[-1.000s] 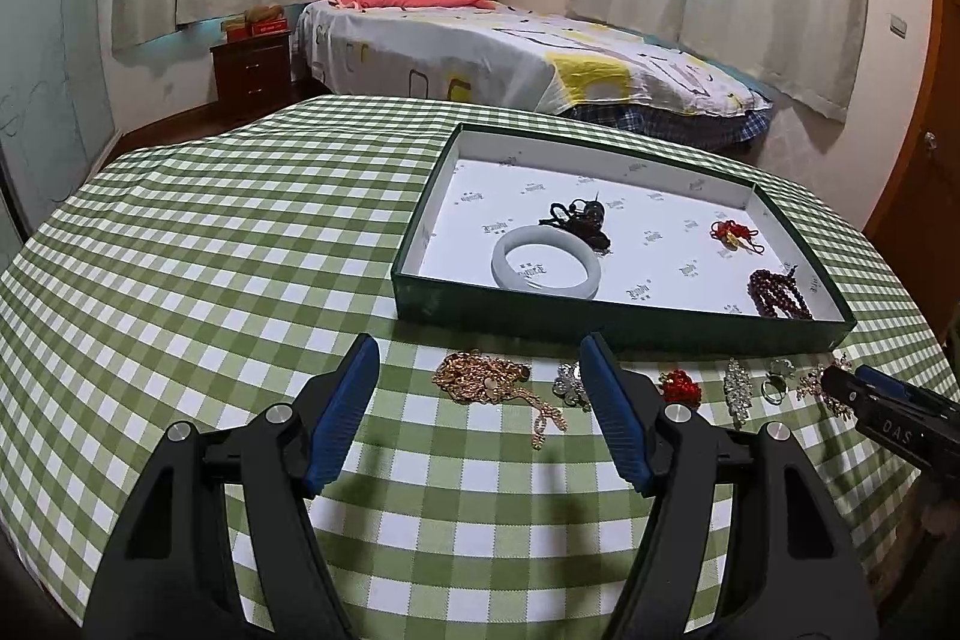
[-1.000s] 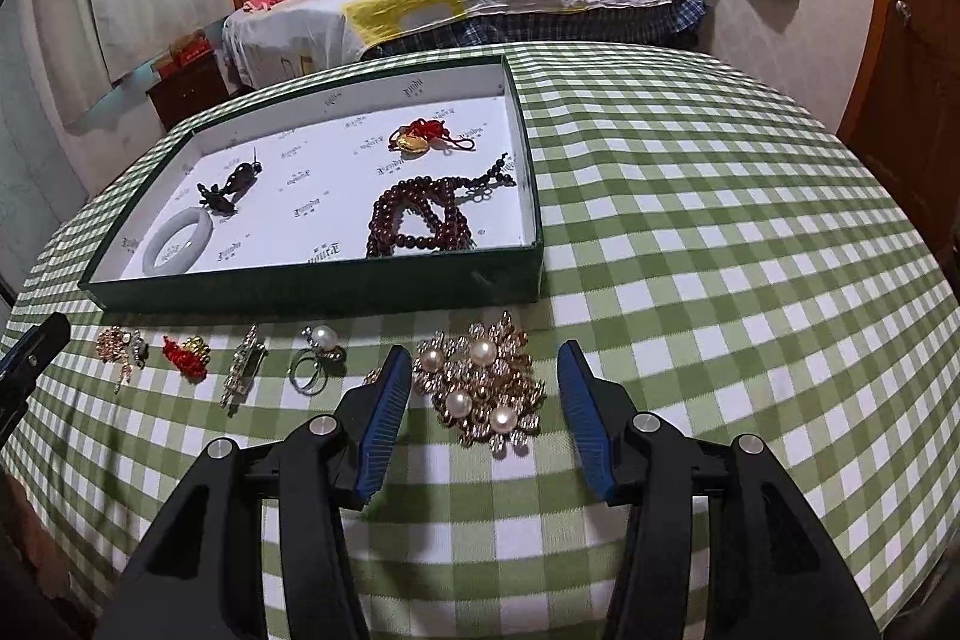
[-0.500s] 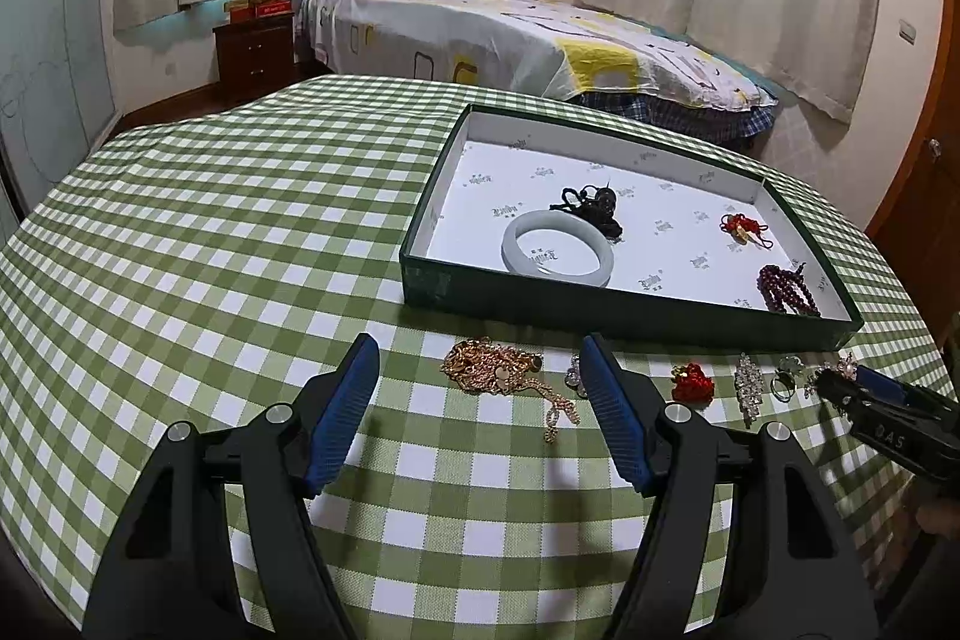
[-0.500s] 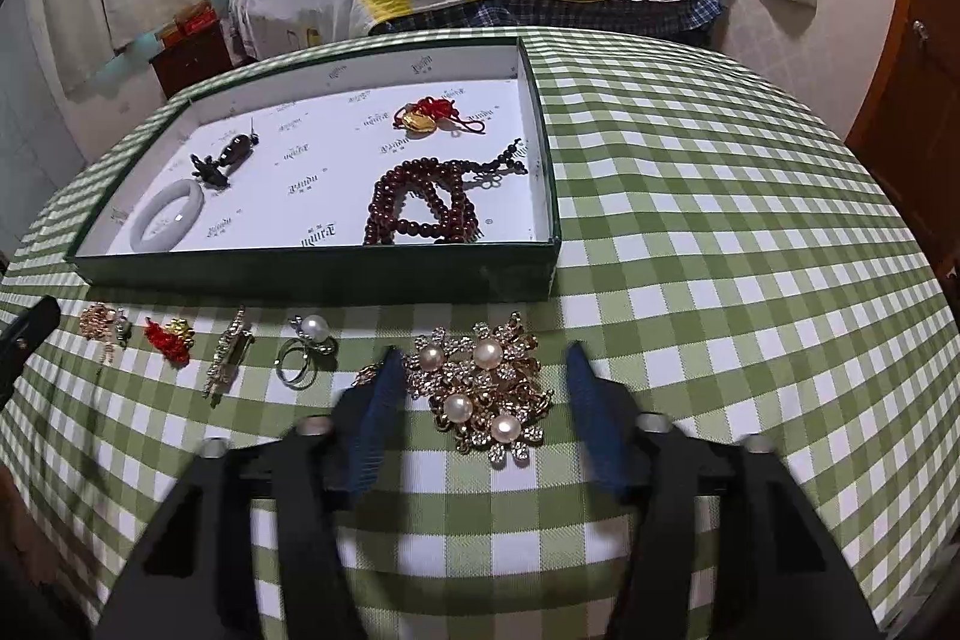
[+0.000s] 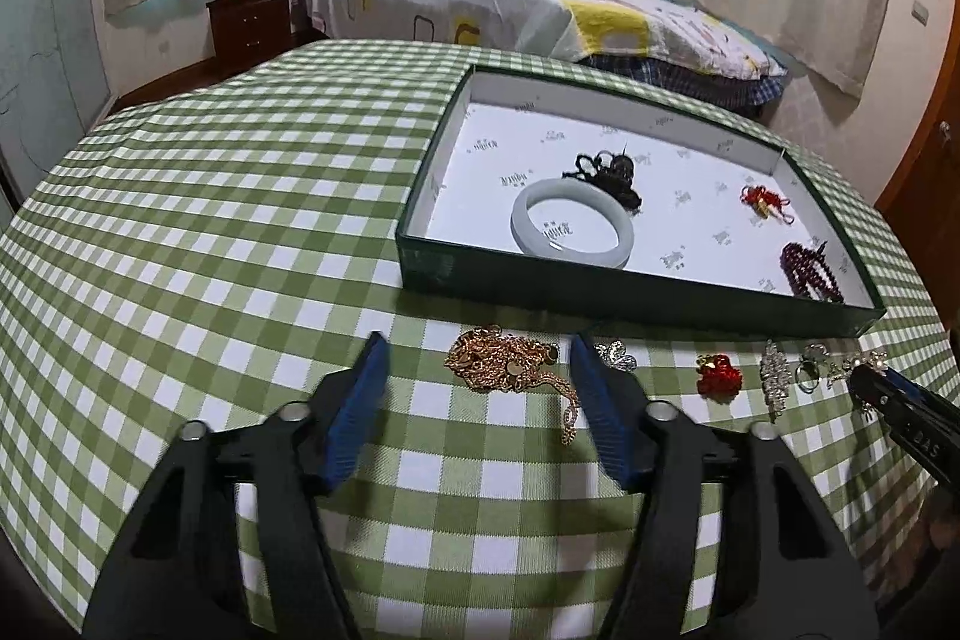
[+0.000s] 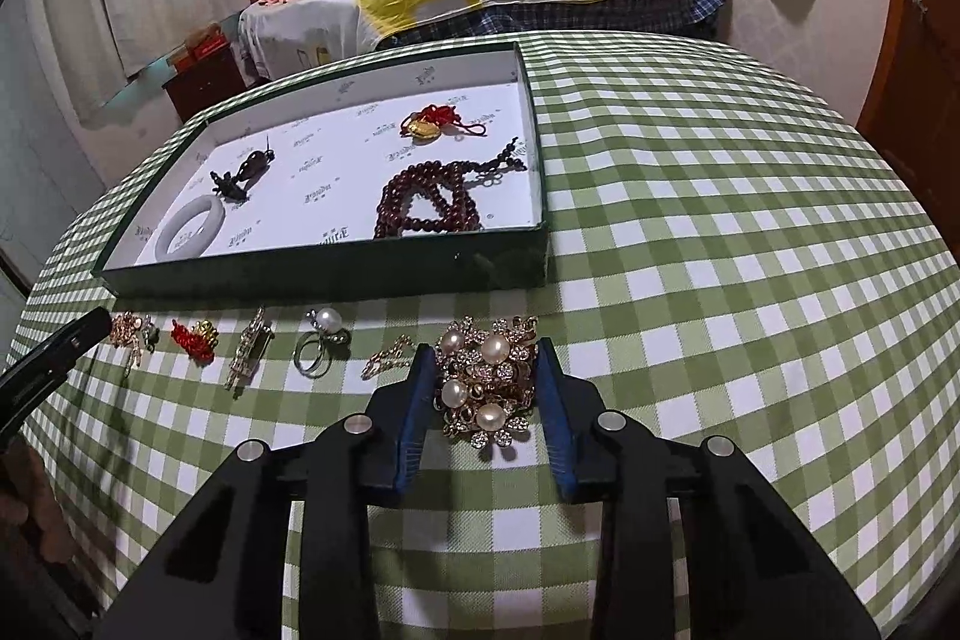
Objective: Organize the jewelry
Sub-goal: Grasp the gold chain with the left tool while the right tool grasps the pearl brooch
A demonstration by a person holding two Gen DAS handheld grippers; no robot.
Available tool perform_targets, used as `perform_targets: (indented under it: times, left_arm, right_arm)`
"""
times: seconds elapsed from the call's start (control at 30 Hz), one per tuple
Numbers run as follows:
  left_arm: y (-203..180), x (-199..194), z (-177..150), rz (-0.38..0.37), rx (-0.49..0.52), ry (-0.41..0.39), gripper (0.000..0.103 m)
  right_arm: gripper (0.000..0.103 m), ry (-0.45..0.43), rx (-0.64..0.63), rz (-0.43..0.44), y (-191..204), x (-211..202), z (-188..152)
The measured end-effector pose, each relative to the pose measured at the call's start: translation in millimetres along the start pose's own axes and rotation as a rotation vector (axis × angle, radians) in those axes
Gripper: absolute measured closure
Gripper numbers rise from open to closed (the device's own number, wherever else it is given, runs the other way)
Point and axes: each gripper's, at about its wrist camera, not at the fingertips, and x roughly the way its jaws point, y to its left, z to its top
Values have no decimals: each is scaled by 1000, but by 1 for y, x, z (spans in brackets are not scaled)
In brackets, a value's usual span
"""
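Green-checked tablecloth [image 6: 720, 220] covers the table. Right gripper [image 6: 485, 364] sits low, fingers parted, pearl brooch [image 6: 486, 376] between the blue pads; contact with the pads cannot be told. Left gripper [image 5: 474, 358] wide open, gold chain [image 5: 510, 361] lying between its fingertips, not touching them. Green tray [image 6: 336, 274] just behind the row holds a white bangle [image 6: 189, 226], dark beads [image 6: 432, 199], a red-and-gold charm [image 6: 429, 124] and a black pendant [image 6: 243, 172]. On the cloth before the tray: pearl ring [image 6: 318, 340], crystal pin [image 6: 249, 346], red ornament [image 6: 193, 337].
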Motion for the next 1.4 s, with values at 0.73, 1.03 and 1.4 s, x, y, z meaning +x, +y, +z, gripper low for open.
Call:
perform_targets:
  times: [0.73, 1.03, 1.4]
  left_arm:
    - [3, 16, 3, -84, -18, 55, 85]
    - [7, 4, 0, -119, -15, 19, 93]
    - [11, -6, -6, -114, 6, 12, 95]
  right_arm:
    - [69, -9, -4, 9, 1, -3, -3]
    - [69, -15, -5, 20, 3, -4, -5]
    - [69, -16, -6, 21, 3, -4, -5]
